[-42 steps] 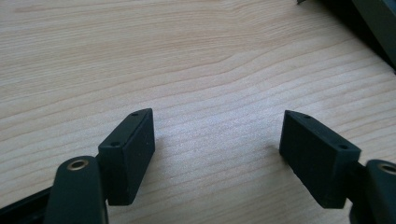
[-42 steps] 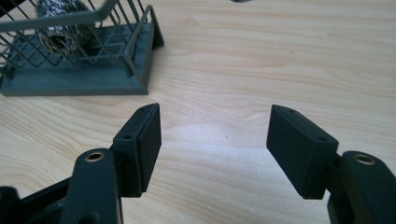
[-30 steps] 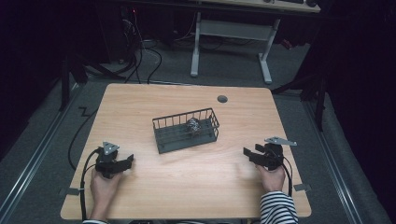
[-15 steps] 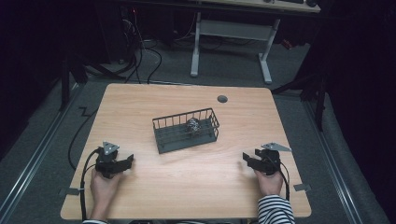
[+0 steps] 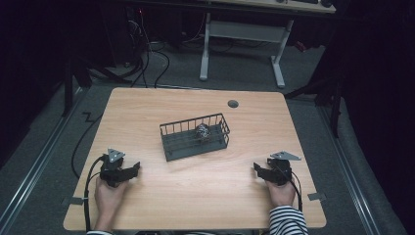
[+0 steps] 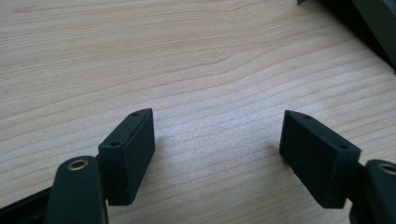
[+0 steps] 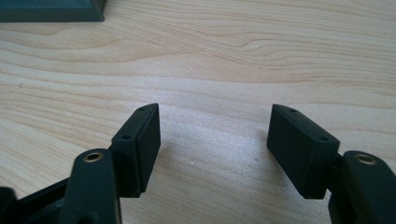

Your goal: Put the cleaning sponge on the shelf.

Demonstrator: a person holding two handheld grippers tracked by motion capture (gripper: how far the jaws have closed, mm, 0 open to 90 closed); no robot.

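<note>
The wire basket (image 5: pixel 195 136) is seen at the middle of the worktop (image 5: pixel 195 205), ahead of both grippers and between them, well apart from each. A small rounded, speckled object (image 5: pixel 202 131) lies inside it toward its right end; what it is cannot be made out through the bars. In the right gripper view only a dark corner of the basket (image 7: pixel 51 10) is caught at the top left, the rest being cut off; a dark edge is likewise clipped at the top right of the left gripper view.

The left gripper (image 5: pixel 131 171) is held low over the worktop with its jaws spread and nothing between them. The right gripper (image 5: pixel 258 170) is also spread on bare wood, its jaws having just been opening. Bare worktop lies between each gripper and the basket. Both hands are close to the near edge. A small dark grommet (image 5: pixel 233 104) sits beyond the basket near the far edge.
</note>
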